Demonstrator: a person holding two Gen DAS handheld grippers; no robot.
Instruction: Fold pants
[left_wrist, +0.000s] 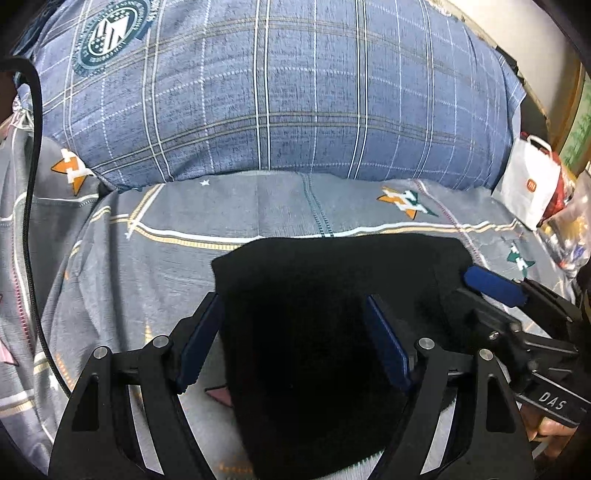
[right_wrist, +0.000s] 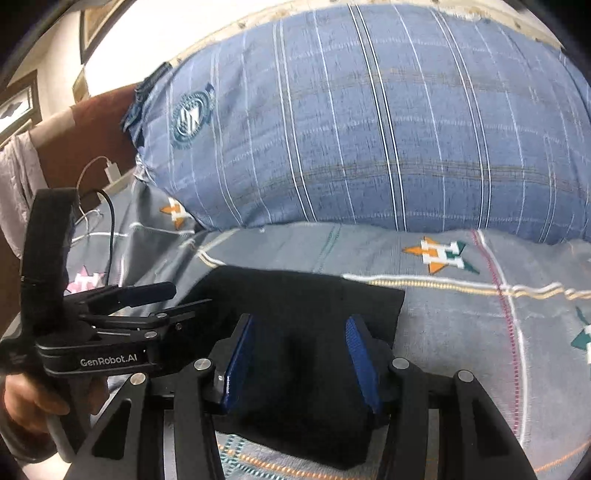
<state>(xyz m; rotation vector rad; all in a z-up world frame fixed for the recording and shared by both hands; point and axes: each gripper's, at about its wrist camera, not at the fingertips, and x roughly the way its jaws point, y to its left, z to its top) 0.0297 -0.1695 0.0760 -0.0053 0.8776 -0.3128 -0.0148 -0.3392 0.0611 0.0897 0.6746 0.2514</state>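
Black pants (left_wrist: 332, 314) are seen folded flat on the bedsheet (left_wrist: 147, 258), long axis near-to-far. Left gripper (left_wrist: 295, 328) and right gripper (right_wrist: 301, 350) are held wide open over the near end, nothing gripped.

Location: a home bedroom. Indicators: patterned grey bedsheet (left_wrist: 110, 258), blue plaid pillow (left_wrist: 277, 92) (large, crest-printed), framed pictures (right_wrist: 18, 107) on the wall.

I see the pants (left_wrist: 325, 332) lying on the bed (left_wrist: 147, 258), in front of the pillow (left_wrist: 277, 92). My left gripper (left_wrist: 295, 336) sits over their left part, my right gripper (right_wrist: 301, 365) over their right. A bag (left_wrist: 528, 184) stands at the bed's right, beside the pillow.
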